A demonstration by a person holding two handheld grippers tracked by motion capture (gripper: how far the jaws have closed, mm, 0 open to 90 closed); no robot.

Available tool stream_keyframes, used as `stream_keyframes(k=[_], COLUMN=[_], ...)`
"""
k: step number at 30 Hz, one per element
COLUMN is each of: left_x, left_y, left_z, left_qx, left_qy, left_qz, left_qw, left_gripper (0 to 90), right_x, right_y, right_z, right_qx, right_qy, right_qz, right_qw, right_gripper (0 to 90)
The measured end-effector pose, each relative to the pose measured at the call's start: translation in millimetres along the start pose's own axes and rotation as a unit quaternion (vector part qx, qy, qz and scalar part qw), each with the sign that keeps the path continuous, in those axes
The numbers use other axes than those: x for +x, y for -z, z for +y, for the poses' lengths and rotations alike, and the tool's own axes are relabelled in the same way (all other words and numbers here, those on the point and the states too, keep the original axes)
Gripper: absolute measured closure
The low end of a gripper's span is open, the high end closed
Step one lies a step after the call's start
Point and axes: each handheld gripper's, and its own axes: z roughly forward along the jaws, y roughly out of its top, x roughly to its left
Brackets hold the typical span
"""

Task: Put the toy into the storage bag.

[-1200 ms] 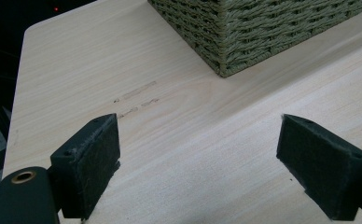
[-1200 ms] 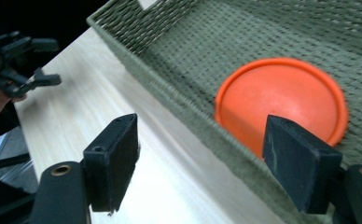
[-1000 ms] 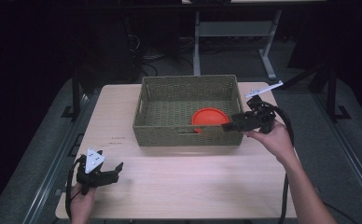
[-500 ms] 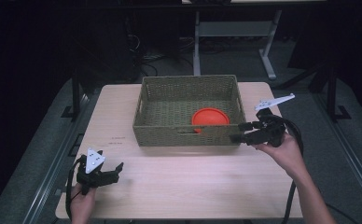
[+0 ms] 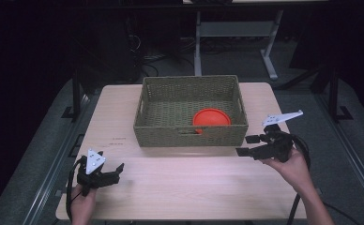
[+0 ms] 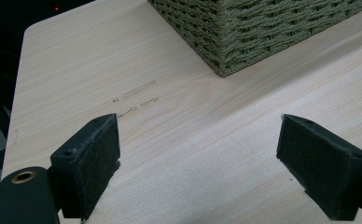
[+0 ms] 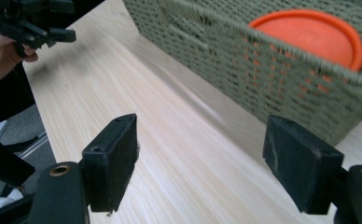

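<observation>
Hand-held gripper right (image 5: 246,145) and left (image 5: 117,172) are both hanging apart and empty, so you are risking bumping the basket (image 5: 189,136) holding the orange disc (image 5: 211,120).

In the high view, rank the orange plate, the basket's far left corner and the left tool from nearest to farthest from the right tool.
1. Orange plate, in the basket's near right part.
2. Basket's far left corner, across the basket.
3. Left tool, at the table's near left, farthest from the right tool.

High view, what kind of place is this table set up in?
Probably a lab or recording workspace: a lone wooden table on dark floor, metal frames and cables behind, a woven basket, and a person holding a claw in each hand.
</observation>
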Motion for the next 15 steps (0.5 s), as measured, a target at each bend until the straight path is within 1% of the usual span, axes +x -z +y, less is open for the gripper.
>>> stream_keyframes(k=[4, 5, 6, 8, 10, 12, 13, 14, 15], left_x=[-1.0, -1.2, -1.2, -1.1, -0.7, -0.2, 0.0, 0.0, 0.2], left_y=[0.1, -0.1, 0.0, -0.1, 0.1, -0.1, 0.0, -0.1, -0.4], left_z=[0.2, 0.1, 0.3, 0.3, 0.1, 0.0, 0.1, 0.1, -0.2], left_qx=[-0.001, -0.003, -0.001, -0.002, -0.003, -0.003, -0.003, -0.003, -0.003], left_qy=[-0.002, -0.001, -0.002, -0.001, -0.001, -0.001, 0.0, 0.001, -0.001], left_qz=[-0.001, -0.001, -0.001, -0.001, -0.001, 0.0, 0.0, 0.0, 0.0], left_qw=[1.0, 1.0, 1.0, 1.0, 1.0, 1.0, 1.0, 1.0, 1.0], left_gripper=[12.8, 12.8, 12.8, 12.8, 12.8, 12.8, 12.8, 12.8, 12.8], right_x=[-1.7, -1.5, -0.9, -1.6, 0.9, 4.6, 7.0, 9.5, 10.8], right_y=[-1.5, -1.6, -1.6, -3.0, -4.9, -8.3, -9.5, -10.5, -11.6], right_z=[-11.4, -14.4, -16.2, -23.7, -32.3, -49.1, -58.4, -69.5, -82.0], right_qx=[0.005, 0.008, 0.009, 0.005, 0.001, -0.016, -0.029, -0.046, -0.066], right_qy=[-0.001, 0.001, -0.002, -0.001, -0.002, -0.006, -0.006, -0.008, -0.004], right_qz=[0.004, -0.001, -0.002, -0.002, -0.011, -0.01, -0.015, -0.019, -0.025], right_qw=[1.0, 1.0, 1.0, 1.0, 0.9999, 0.9998, 0.9994, 0.9987, 0.9975], right_gripper=[25.4, 25.1, 24.8, 24.8, 24.8, 24.5, 23.6, 23.3, 23.3])
